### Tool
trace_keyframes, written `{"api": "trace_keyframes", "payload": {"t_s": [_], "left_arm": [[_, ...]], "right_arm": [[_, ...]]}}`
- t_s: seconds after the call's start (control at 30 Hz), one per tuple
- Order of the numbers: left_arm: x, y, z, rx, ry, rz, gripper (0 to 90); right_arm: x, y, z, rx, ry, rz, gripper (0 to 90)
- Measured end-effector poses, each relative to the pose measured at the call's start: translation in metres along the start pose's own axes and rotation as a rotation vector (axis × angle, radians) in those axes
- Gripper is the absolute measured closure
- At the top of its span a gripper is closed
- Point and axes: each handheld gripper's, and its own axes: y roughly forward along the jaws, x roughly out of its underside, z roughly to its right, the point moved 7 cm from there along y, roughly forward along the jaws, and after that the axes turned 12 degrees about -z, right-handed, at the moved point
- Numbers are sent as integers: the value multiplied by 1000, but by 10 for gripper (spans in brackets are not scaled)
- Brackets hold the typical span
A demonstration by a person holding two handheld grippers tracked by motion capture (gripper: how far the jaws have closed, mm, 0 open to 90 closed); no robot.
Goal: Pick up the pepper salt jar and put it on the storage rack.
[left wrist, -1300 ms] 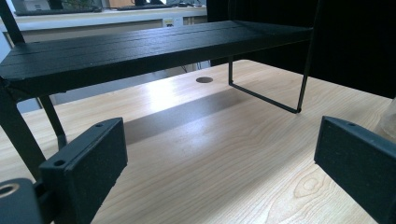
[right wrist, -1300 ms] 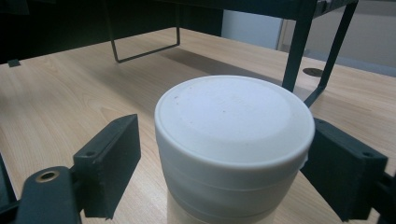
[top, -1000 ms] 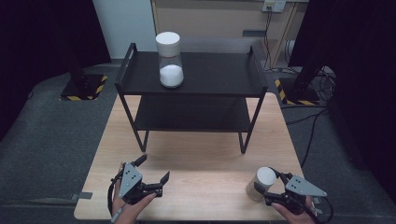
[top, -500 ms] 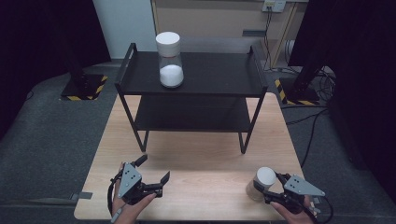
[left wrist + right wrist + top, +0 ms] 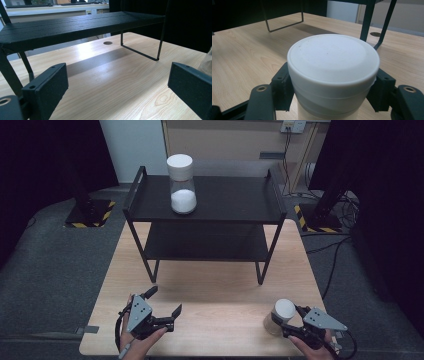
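Your right hand-held gripper point(image 5: 290, 321) has just been closing and now grips the small clear jar with the white round lid point(image 5: 280, 316): in the right gripper view both black pads point(image 5: 283, 91) press on the jar just under the lid, one on each side. The jar stands upright on the light wooden tabletop point(image 5: 220, 295), near the front right corner, and holds something pale beige; I cannot tell what. Your right hand point(image 5: 315, 347) comes in from the bottom edge behind the gripper, grey three-cornered plate on top, cable trailing to the right.

Your left hand-held gripper point(image 5: 162, 301) sits near the front left of the tabletop with its jaws wide apart and nothing between them. It points toward the right and slightly away from you. In the left gripper view bare wood lies between the two pads point(image 5: 48, 86), and the clear side of the small jar shows at the right edge.

A black two-tier metal rack point(image 5: 210, 210) stands at the far half of the tabletop, well apart from both grippers. On its top shelf, left of centre, is a taller clear jar with a white lid point(image 5: 181, 184), upright, its lower part filled with white powder or grains. The lower shelf looks bare from the high view.
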Motion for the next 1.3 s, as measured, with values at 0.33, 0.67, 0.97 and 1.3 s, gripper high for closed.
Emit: {"api": "trace_keyframes", "payload": {"t_s": [0.33,0.67,0.97,1.3], "left_arm": [[1,0,-1,-1,2,-4,21],[1,-2,-6,-8,3,-8,21],[2,-2,-8,8,0,-6,20],[6,-3,-12,-1,-6,-17,20]], "right_arm": [[-2,-5,3,-6,7,8,347],[-5,-11,6,-32,21,17,347],[-17,-16,5,-62,-7,17,346],[-32,-21,4,-99,-28,17,346]]}}
